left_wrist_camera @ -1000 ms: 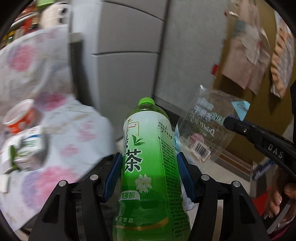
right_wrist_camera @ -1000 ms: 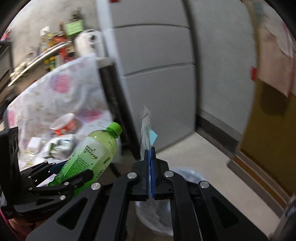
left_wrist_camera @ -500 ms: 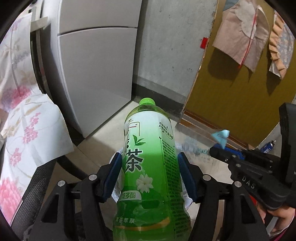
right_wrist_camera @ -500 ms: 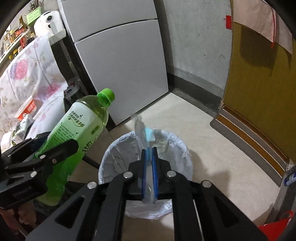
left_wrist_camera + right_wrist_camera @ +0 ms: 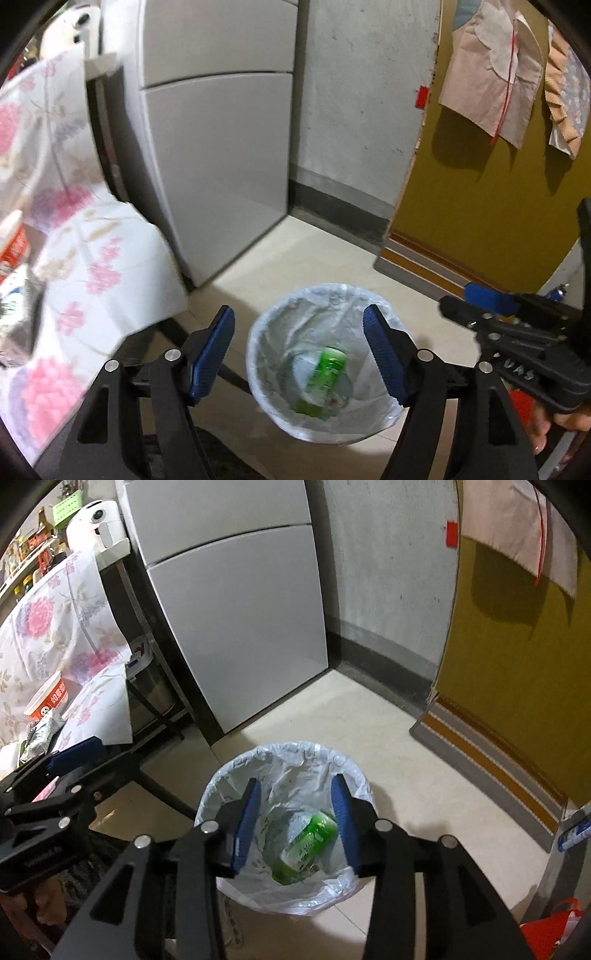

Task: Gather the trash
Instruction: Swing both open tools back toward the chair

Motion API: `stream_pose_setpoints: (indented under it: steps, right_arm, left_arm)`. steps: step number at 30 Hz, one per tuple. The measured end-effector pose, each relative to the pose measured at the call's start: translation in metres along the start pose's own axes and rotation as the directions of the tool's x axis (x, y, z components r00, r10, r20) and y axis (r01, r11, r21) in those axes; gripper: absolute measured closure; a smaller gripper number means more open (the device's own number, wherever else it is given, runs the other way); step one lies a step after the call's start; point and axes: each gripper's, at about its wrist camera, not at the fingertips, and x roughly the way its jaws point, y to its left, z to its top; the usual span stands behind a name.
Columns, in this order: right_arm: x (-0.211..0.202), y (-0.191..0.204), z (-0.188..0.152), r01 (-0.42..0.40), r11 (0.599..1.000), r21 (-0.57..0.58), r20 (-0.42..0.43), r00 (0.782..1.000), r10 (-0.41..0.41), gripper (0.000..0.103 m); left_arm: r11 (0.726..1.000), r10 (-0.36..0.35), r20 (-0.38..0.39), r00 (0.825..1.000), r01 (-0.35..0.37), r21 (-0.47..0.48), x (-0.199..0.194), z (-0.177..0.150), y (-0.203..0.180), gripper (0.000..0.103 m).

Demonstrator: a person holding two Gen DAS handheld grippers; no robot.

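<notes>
A round bin lined with a white plastic bag [image 5: 266,325] [image 5: 229,771] stands on the pale floor. A green tea bottle [image 5: 323,380] [image 5: 304,843] lies inside it, beside clear plastic wrapping. My left gripper [image 5: 299,347] is open and empty, held above the bin; it also shows at the left of the right wrist view [image 5: 70,760]. My right gripper [image 5: 295,823] is open and empty above the bin; it also shows at the right of the left wrist view [image 5: 476,302].
A table with a floral cloth [image 5: 48,627] at left holds a red-and-white paper cup [image 5: 46,699] and a small carton [image 5: 38,733]. A grey fridge [image 5: 236,602] stands behind the bin. An ochre door [image 5: 517,646] and striped mat [image 5: 491,768] are at right.
My left gripper opened and the green bottle dropped into the bin. My right gripper opened and let go of the clear plastic wrapper. Both grippers now hang over the bin.
</notes>
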Motion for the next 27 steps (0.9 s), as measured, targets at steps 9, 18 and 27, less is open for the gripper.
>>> stream_pose_setpoints:
  steps: [9, 18, 27]
  right_arm:
    - [-0.042, 0.039, 0.013, -0.047, 0.999, -0.024, 0.044, 0.998, 0.048, 0.060]
    - [-0.075, 0.130, 0.021, -0.216, 0.949, -0.230, 0.081, 0.967, 0.240, 0.043]
    - [-0.072, 0.231, 0.013, -0.356, 0.842, -0.404, 0.010, 0.919, 0.394, 0.033]
  left_arm:
    - [0.992, 0.115, 0.017, 0.993, -0.114, -0.051, -0.047, -0.005, 0.038, 0.020]
    - [0.936, 0.270, -0.050, 0.961, -0.275, -0.218, -0.116, -0.033, 0.121, 0.016]
    - [0.783, 0.462, -0.134, 0.877, -0.474, -0.403, -0.194, -0.094, 0.219, 0.016]
